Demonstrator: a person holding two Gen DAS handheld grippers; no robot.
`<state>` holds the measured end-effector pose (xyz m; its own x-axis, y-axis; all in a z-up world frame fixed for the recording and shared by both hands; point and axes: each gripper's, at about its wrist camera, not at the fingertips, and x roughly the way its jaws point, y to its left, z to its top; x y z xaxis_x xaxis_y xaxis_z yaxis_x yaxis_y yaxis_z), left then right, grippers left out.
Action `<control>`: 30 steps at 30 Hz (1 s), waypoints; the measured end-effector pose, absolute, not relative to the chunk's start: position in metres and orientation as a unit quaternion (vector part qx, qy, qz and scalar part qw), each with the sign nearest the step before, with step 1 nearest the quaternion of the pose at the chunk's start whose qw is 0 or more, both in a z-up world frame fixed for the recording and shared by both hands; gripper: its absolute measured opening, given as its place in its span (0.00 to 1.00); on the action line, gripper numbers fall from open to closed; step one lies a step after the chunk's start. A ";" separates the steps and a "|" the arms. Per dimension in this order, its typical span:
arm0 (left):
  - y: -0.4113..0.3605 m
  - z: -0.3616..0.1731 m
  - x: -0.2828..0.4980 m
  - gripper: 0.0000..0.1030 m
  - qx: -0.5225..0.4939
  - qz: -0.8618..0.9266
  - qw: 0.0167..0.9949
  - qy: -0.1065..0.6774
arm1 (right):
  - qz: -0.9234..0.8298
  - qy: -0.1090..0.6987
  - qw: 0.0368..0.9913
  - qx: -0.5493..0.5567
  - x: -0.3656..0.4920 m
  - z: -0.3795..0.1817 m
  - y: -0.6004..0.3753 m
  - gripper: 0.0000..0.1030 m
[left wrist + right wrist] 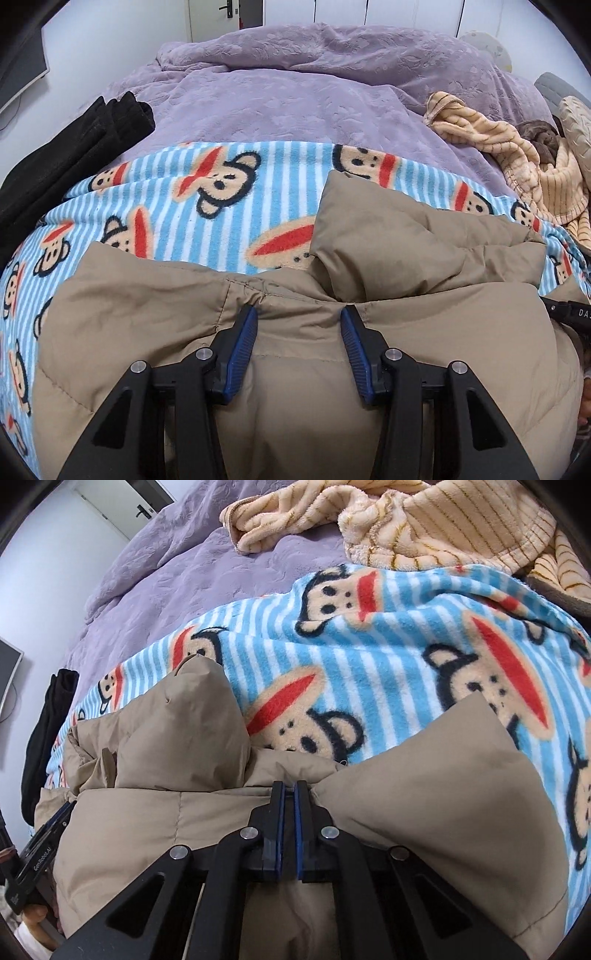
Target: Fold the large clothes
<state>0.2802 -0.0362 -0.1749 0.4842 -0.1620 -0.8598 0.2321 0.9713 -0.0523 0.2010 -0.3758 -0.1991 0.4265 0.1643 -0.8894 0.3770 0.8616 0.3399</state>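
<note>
Jacket, tan and padded, spread over the near half of a bed, on top of a blue-and-white striped fleece blanket printed with monkey faces. Fills the left wrist view from 3 through 6 to 9 o'clock, one puffy fold raised toward 1 o'clock. Seen likewise in the right wrist view, bunched into two padded lobes at 10 and 3 o'clock of the picture's middle.

Left gripper with blue-padded fingers well apart, tips pressed against a stitched seam of the jacket, tan fabric showing between them but not pinched. Also visible at 8 o'clock in the right wrist view, low against the jacket's edge.

Right gripper with fingers drawn almost together, only a thin slit left; gathered cloth of the jacket puckered right at the tips, apparently nipped there, though the fabric inside the slit too narrow to see clearly.

Beyond the fleece blanket, at 12 o'clock: a lilac embossed quilt, rumpled. At 9 to 10 o'clock in the left wrist view: dark black clothing, lying along the bed's edge. At 2 to 3 o'clock: a cream garment with thin brown stripes, crumpled, touching the fleece blanket's far corner. White door at 12 o'clock, far back.
</note>
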 end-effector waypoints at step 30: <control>-0.060 -0.176 0.255 0.49 0.061 -0.219 0.841 0.490 | 0.077 0.517 0.787 0.329 0.188 -0.207 -0.317 0.00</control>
